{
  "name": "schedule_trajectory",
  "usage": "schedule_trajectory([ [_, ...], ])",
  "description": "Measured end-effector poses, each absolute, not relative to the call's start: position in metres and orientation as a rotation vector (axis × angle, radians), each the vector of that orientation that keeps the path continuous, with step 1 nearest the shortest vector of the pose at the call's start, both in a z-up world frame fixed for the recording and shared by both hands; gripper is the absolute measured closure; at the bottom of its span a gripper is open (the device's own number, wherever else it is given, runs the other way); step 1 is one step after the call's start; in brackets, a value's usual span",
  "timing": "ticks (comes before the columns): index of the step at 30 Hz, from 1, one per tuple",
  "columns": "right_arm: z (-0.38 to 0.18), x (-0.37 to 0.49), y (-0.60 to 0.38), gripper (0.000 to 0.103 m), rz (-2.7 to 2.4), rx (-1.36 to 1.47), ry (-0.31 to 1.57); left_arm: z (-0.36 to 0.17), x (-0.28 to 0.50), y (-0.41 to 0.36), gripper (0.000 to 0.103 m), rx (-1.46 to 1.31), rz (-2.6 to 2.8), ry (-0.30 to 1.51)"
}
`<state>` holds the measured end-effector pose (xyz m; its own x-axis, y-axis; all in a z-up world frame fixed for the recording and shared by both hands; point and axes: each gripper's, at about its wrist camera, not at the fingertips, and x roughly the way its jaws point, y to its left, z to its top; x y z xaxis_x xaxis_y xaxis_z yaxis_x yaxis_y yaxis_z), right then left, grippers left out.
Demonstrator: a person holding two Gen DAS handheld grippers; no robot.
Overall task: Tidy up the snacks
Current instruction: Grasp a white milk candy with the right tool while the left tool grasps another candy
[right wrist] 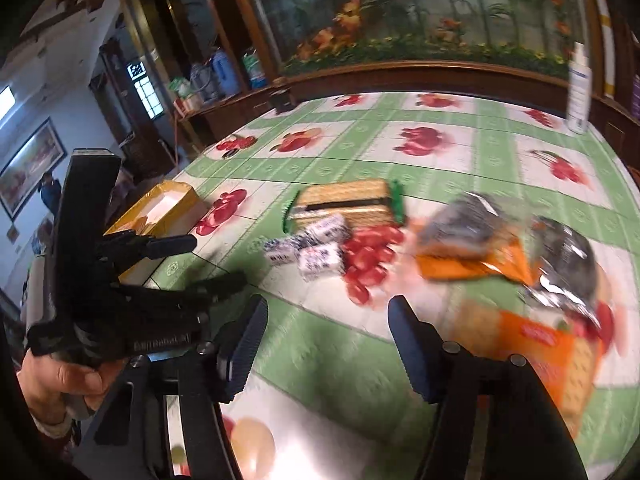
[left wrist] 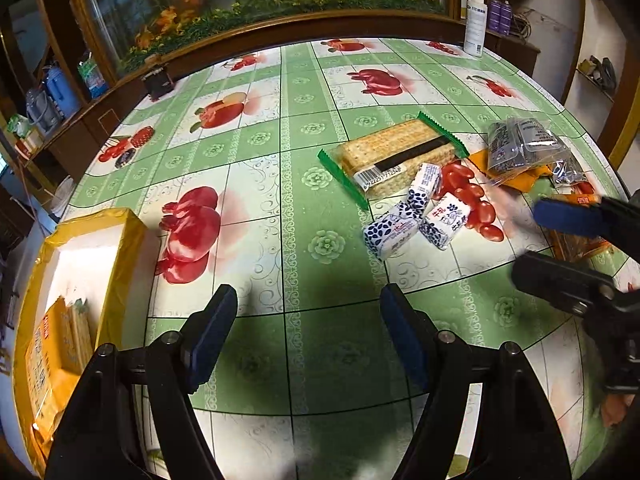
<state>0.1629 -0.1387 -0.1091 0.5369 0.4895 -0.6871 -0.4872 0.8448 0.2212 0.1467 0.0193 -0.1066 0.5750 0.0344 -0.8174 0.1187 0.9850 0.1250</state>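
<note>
Snacks lie loose on the table [left wrist: 280, 240]: cracker pack [left wrist: 394, 156], three wrapped candies [left wrist: 416, 210], with the yellow box [left wrist: 120, 248] well apart; both claws, left [left wrist: 308, 320] and right [right wrist: 328, 332], gape empty, so next comes picking one up.

Each gripper, left gripper [left wrist: 308, 332] and right gripper [right wrist: 328, 344], has 2 black angular arms with silver round screws and dark blue ribbed pads [right wrist: 246, 344]. A pale cuff [right wrist: 52, 426] shows at the near-left wrist.
</note>
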Motion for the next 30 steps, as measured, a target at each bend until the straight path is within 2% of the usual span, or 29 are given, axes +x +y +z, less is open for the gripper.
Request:
schedule_trajectory([
  [6,-0.124,0.200,-0.101,0.041,0.591,-0.078,0.866,-0.110,0.156,0.024,0.029,0.167,-0.134,0.970],
  [8,-0.131,0.208,-0.094,0.049,0.587,-0.105,0.889,-0.112,0.160,0.020,0.029,0.190,-0.157,0.975],
  [10,-0.131,0.211,-0.093,0.071,0.568,-0.130,0.887,-0.112,0.164,0.013,0.029,0.204,-0.197,0.974],
  [15,-0.122,0.204,-0.114,0.071,0.540,-0.101,0.867,-0.111,0.174,-0.012,0.029,0.301,-0.256,0.944],
  [20,-0.104,0.181,-0.149,0.071,0.529,-0.010,0.815,-0.110,0.190,-0.022,0.030,0.269,-0.285,0.937],
  [21,-0.101,0.177,-0.155,0.071,0.527,0.012,0.811,-0.111,0.191,-0.020,0.040,0.235,-0.293,0.943],
  [22,-0.099,0.174,-0.161,0.071,0.530,0.035,0.809,-0.111,0.193,-0.016,0.062,0.178,-0.320,0.956],
  [23,-0.097,0.171,-0.166,0.071,0.531,0.059,0.806,-0.110,0.193,-0.012,0.072,0.149,-0.318,0.953],
  [24,-0.096,0.167,-0.171,0.071,0.526,0.075,0.803,-0.109,0.192,-0.010,0.087,0.157,-0.295,0.952],
  [30,-0.095,0.150,-0.182,0.070,0.528,0.148,0.795,-0.106,0.167,0.005,0.087,0.095,-0.280,0.956],
])
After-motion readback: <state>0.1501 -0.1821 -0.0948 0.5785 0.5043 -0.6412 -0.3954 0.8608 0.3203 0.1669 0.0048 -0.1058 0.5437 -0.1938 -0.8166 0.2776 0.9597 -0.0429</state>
